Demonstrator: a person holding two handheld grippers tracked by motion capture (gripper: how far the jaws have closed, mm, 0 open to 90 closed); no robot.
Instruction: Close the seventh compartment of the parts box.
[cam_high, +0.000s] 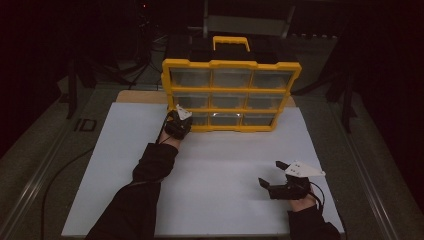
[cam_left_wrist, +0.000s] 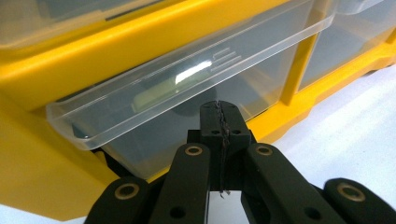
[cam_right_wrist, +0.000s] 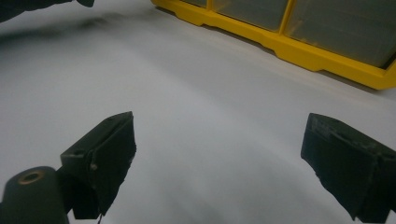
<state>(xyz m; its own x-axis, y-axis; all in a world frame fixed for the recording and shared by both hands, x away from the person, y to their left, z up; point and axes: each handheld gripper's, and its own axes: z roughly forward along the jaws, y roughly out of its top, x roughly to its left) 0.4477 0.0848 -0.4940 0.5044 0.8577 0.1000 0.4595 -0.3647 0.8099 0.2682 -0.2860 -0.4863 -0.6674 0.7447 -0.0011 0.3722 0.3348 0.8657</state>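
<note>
1. Standing upright at the far edge of the white bench (cam_high: 215, 170) is a yellow drawer cabinet (cam_high: 231, 64).
2. Left gripper (cam_left_wrist: 219, 114), jaws pressed together with nothing between them, sits just below the lip of the cabinet's bottom-left clear drawer (cam_left_wrist: 187, 84), which is pulled slightly out.
3. Right gripper (cam_high: 272, 175), jaws spread, rests on the bench well in front of the cabinet, nearer its right end.

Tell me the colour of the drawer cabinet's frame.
Yellow; the drawer cabinet's frame holds clear plastic drawers. It shows best in the high view.
</note>
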